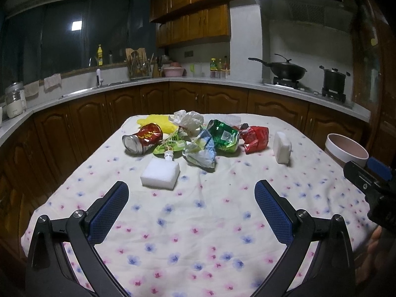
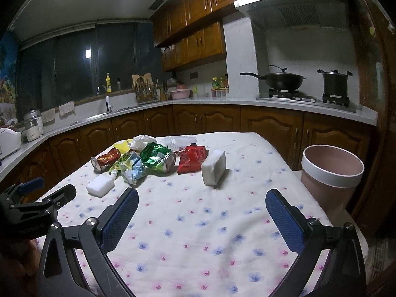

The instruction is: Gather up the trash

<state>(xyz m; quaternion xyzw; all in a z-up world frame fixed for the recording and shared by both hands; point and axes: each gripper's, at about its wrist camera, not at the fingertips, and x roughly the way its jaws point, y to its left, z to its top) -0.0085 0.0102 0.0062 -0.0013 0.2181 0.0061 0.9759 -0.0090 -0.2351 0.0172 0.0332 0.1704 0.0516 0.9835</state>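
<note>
- Kitchen table with a flowered cloth, dim light.
- Trash pile at the far end: crushed red can, green wrapper, red wrapper.
- Left gripper and right gripper both spread wide, holding nothing.
- Pink bin just off the right edge.
- Might roll away if bumped: red can.

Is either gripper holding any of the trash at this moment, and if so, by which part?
Nothing is held. The left gripper and right gripper are both open over the floral tablecloth, short of the trash pile.
</note>
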